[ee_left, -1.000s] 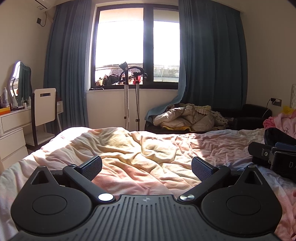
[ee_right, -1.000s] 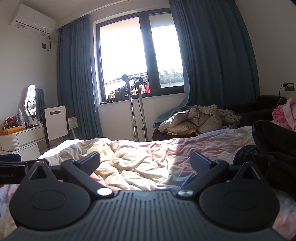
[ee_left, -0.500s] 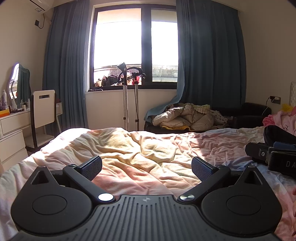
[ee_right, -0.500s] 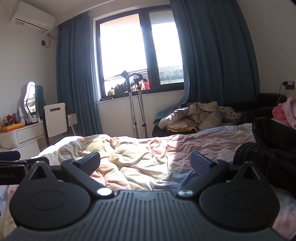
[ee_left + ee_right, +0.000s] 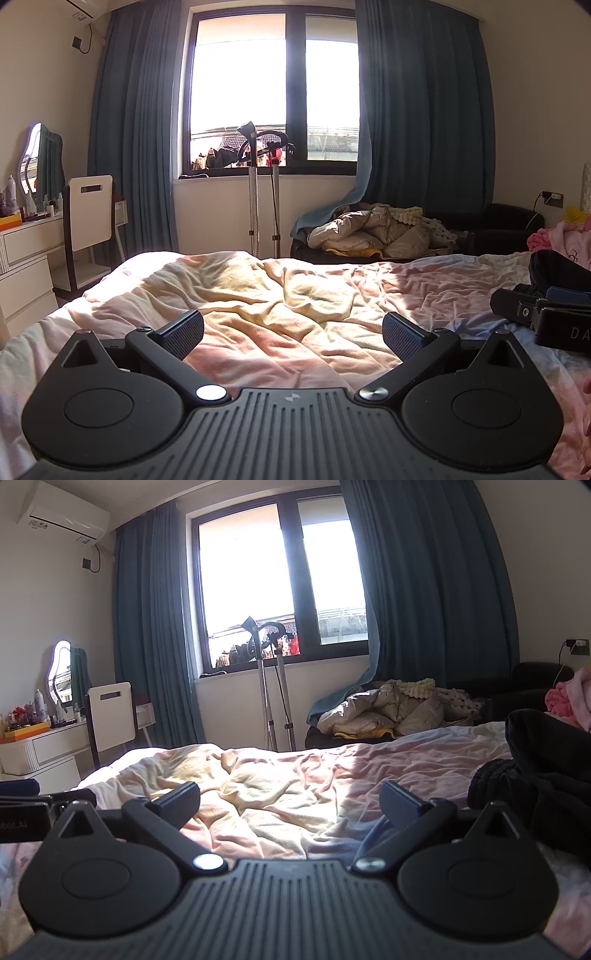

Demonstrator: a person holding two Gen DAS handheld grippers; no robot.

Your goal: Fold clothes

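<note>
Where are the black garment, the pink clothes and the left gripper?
black garment (image 5: 550, 760), right wrist view, its folded bulk.
pink clothes (image 5: 565, 240), left wrist view, crumpled top.
left gripper (image 5: 293, 334), left wrist view, between fingers.

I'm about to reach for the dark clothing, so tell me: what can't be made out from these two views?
- Black garment: right wrist view, cut off by the right edge; its type and extent are unclear. In the left wrist view, the right gripper's body hides most of it.
- Pink clothing: both views, cut by the right edge.
- Bed directly under each gripper: hidden by the gripper bodies.
- Dresser items: too small.
</note>
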